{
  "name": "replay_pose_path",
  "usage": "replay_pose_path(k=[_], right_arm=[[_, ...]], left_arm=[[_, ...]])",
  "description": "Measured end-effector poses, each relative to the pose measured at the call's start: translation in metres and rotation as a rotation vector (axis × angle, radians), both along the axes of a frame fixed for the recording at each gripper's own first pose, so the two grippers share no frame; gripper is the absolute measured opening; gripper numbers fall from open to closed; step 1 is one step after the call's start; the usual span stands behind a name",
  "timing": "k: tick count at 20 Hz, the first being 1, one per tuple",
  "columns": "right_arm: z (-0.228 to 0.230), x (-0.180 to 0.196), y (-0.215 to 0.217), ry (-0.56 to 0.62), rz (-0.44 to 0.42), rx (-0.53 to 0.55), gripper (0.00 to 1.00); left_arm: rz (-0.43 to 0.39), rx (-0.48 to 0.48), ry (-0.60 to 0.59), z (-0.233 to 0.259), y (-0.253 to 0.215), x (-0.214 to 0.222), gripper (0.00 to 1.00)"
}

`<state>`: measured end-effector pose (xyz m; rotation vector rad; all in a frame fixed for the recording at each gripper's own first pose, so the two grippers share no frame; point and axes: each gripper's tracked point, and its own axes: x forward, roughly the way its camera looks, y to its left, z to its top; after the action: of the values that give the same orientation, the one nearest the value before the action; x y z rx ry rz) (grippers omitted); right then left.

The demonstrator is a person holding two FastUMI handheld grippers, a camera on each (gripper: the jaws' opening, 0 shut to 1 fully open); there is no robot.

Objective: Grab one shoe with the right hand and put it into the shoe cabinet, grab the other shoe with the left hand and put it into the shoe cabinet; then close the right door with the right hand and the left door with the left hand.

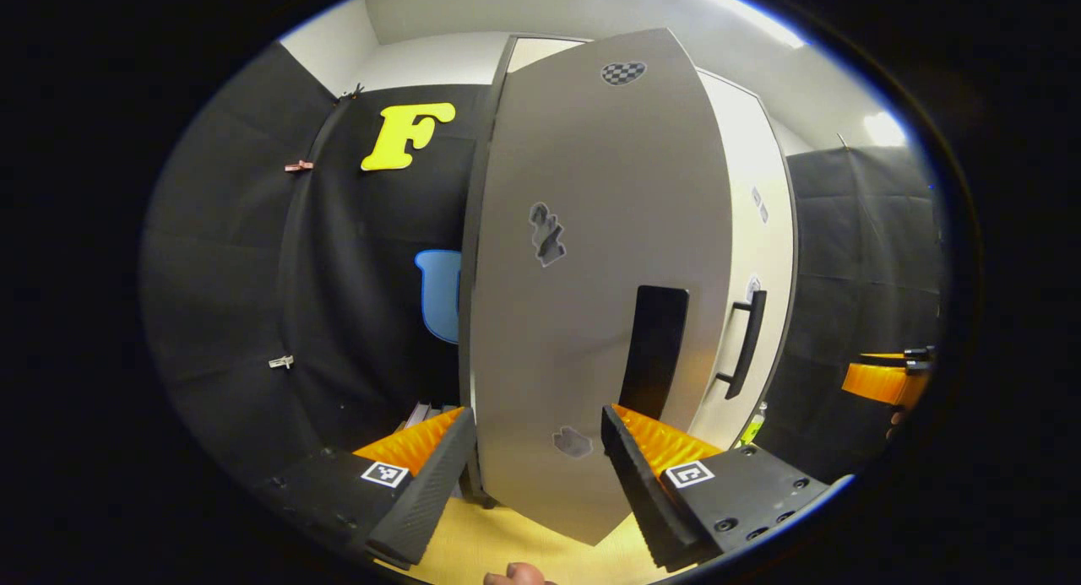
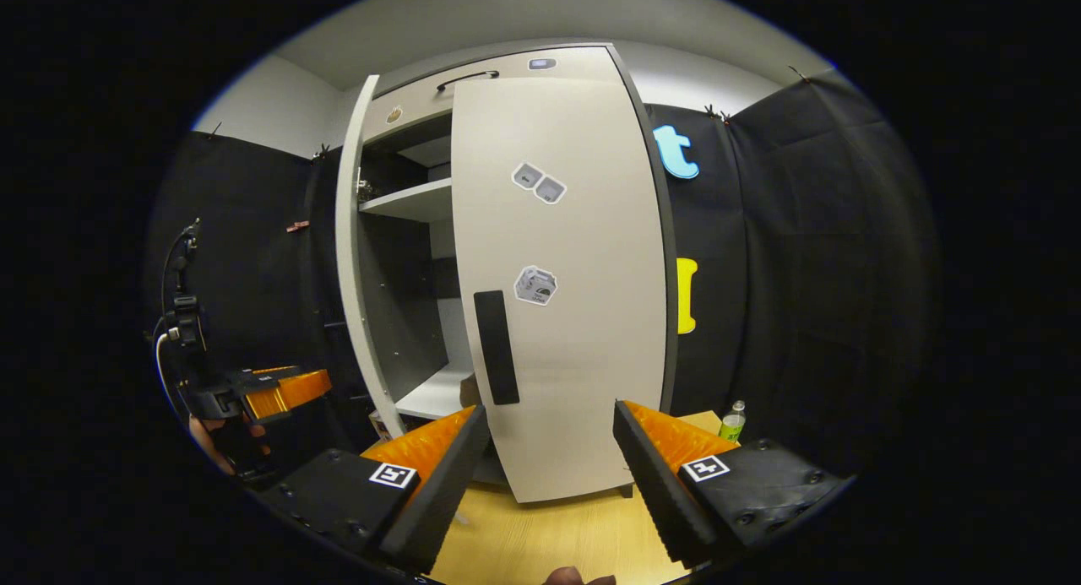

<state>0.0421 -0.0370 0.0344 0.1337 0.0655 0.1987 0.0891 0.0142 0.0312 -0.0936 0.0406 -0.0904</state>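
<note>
Across the centre of the left gripper view, the left door [image 1: 591, 264] is standing edge-near, a tall pale panel with a dark flat pull strip [image 1: 653, 349] low on its face. You are holding the left gripper [image 1: 532, 475] released, its jaws spread wide on either side of the panel's lower part and touching nothing. Beyond it, toward the right of the frame, the right door [image 1: 752, 256] is showing with its black bar handle [image 1: 743, 344].

In the right gripper view, you are keeping the right gripper [image 2: 549, 475] unclenched too, fingers apart and empty, pointing at the right door [image 2: 562, 273], which looks closed or nearly so. The left door [image 2: 355, 264] is swung out at the left of the frame, leaving the shoe cabinet [image 2: 507, 70] open on that side. The left gripper [image 2: 279, 391] is hovering at lower left.

These doors will likely be handling as light, stiff boards swinging freely on hinges; their faces look smooth and slippery, so push flat on the panel near the free edge or pull strip rather than pinching.

Inside the cabinet an upper shelf [image 2: 410, 201] is sitting bare, and on the lower shelf [image 2: 431, 395] I cannot tell whether the shoes are lying there; the right door is hiding most of it.
</note>
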Motion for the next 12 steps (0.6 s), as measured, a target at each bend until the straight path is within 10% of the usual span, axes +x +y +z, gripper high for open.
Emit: replay_pose_path(k=[12], right_arm=[[0.012,-0.007,0.0,-0.039,-0.044,-0.009,0.98]], left_arm=[[-0.019,0.066,-0.023,0.009,-0.025,-0.036,0.95]])
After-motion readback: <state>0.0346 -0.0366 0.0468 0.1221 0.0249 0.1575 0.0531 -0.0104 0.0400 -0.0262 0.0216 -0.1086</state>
